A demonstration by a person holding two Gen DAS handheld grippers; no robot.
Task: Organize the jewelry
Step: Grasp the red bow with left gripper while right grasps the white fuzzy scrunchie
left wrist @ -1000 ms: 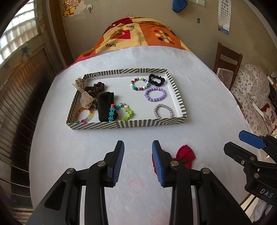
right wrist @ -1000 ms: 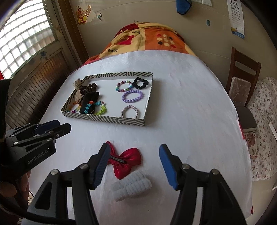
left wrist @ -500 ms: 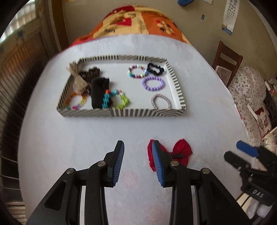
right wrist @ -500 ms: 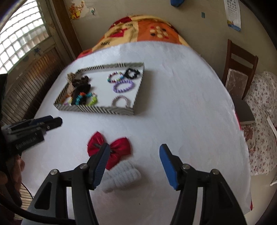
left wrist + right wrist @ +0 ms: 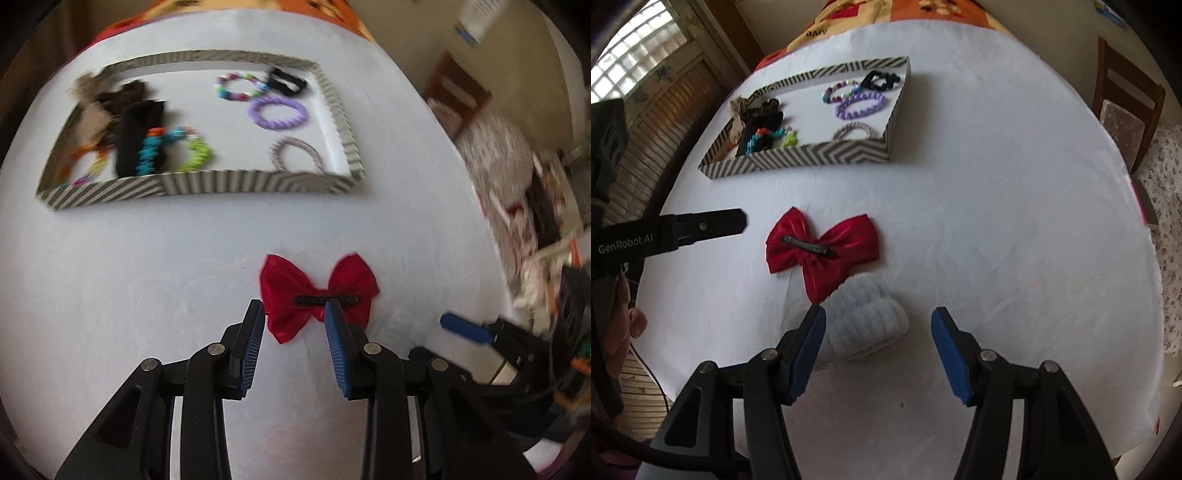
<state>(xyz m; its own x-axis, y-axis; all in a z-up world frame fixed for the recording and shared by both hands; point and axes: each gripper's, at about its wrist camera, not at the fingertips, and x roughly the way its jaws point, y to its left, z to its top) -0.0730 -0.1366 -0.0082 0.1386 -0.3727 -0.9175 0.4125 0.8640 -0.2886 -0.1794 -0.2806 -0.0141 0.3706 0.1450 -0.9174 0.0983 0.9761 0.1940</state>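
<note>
The left gripper point(image 5: 294, 315), jaws open, stood at the red bow point(image 5: 317, 293) on the counter point(image 5: 997, 221), near the tray point(image 5: 258, 184). The slippery satin could slide away. The right gripper point(image 5: 878, 323), jaws open, hovered over the white scrunchie point(image 5: 864, 314).

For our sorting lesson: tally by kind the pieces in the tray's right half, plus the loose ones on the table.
Bracelets: 3 (multicolour bracelet, purple bracelet, silvery bracelet)
Scrunchies: 2 (black scrunchie, white scrunchie)
Bows: 1 (red bow)
Total: 6
</note>
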